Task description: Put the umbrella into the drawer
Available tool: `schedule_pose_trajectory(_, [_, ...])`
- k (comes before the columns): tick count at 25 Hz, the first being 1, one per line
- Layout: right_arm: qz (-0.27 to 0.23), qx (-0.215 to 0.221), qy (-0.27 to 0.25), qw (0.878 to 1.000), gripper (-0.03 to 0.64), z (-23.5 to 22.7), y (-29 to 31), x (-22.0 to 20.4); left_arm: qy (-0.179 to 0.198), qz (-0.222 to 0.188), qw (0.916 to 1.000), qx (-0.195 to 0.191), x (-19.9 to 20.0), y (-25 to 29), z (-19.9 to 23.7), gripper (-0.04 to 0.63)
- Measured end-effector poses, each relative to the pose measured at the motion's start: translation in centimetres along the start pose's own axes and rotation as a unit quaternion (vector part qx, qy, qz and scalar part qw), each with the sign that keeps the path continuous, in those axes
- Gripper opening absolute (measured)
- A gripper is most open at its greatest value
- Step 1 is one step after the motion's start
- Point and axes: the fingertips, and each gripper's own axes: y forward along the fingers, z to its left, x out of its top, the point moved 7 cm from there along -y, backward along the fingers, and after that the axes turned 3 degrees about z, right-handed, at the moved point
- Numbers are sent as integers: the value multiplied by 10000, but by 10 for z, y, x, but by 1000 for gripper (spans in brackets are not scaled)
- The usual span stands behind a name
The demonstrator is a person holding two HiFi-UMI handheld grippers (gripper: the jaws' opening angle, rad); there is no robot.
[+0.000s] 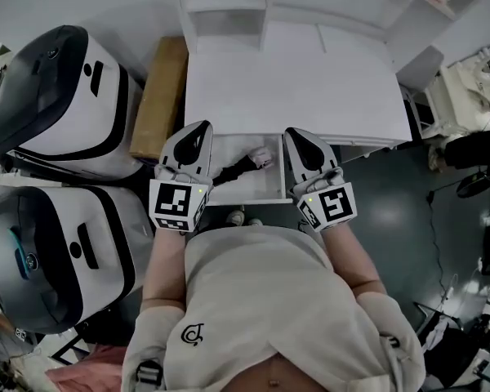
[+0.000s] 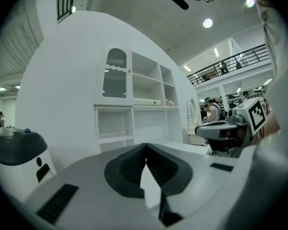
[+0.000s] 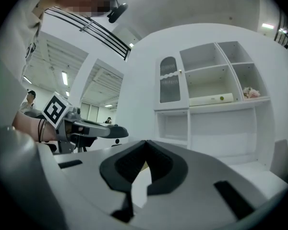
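Nearest, at bottom centre of the head view, is the person's beige top, with both tools held up in front of it. The left tool sits left of centre. Its own view shows the jaws closed tip to tip with nothing between them. The right tool sits right of centre and is also closed and empty. Neither touches anything. Both tools sit level and look out over the furniture, not down at the drawer.

Just beyond and between them is the open drawer, pulled out from under the counter. The umbrella lies inside it, folded. Its dark end is toward the left and its pale pinkish end toward the right, all within the drawer walls as far as I can tell.

Farther up the frame are the bare white counter top and then the white hutch shelves. A cardboard box stands at the counter's left edge. Two white-and-black rounded units are at far left.

Step judgement: placing looks done, since the umbrella is in and let go. What's likely left is shutting the drawer, if that's wanted. That calls for bringing a tool down onto the drawer front and pushing it straight toward the counter. The umbrella ends need to stay clear of the opening so nothing jams.
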Motion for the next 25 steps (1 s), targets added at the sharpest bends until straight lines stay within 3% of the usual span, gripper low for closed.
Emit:
schedule_pose_trajectory(7, [12, 77, -19, 10000, 6, -1, 14, -5, 6, -38, 9995, 318, 4, -5, 16, 14])
schedule_pose_trajectory(14, [99, 147, -70, 9998, 5, -6, 24, -5, -179, -71, 9996, 189, 7, 2, 19, 14])
schedule_pose_trajectory(25, [159, 116, -13, 9998, 5, -7, 34, -5, 39, -112, 9997, 207, 4, 4, 23, 14])
